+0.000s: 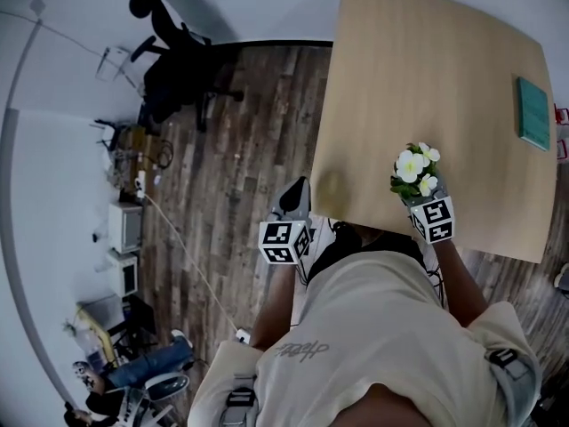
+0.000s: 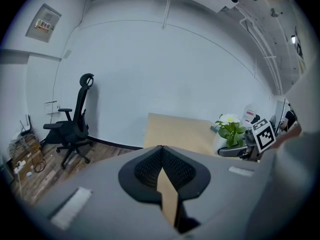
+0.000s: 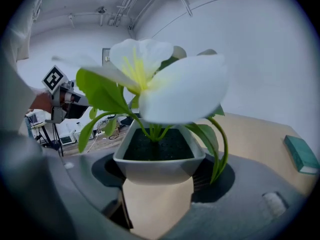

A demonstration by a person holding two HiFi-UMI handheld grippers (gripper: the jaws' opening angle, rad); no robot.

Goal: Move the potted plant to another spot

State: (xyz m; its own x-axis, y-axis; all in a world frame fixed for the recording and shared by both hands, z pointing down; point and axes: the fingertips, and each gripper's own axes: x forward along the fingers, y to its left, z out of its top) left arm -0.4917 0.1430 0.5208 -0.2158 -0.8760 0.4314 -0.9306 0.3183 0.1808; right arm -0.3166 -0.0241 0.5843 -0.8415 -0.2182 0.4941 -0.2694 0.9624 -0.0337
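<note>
The potted plant (image 1: 414, 171) has white flowers and green leaves in a small white square pot (image 3: 159, 160). It is near the front edge of the light wooden table (image 1: 418, 78). My right gripper (image 1: 420, 196) is shut on the pot, with a jaw pressed against each side. I cannot tell whether the pot rests on the table or hangs just above it. My left gripper (image 1: 296, 194) is at the table's front left edge, shut and empty, its tips (image 2: 161, 148) meeting. The left gripper view shows the plant (image 2: 230, 128) to its right.
A teal book (image 1: 533, 112) lies at the table's right side. A black office chair (image 1: 178, 69) stands on the wooden floor to the far left. Boxes, cables and other clutter (image 1: 124, 229) line the left wall.
</note>
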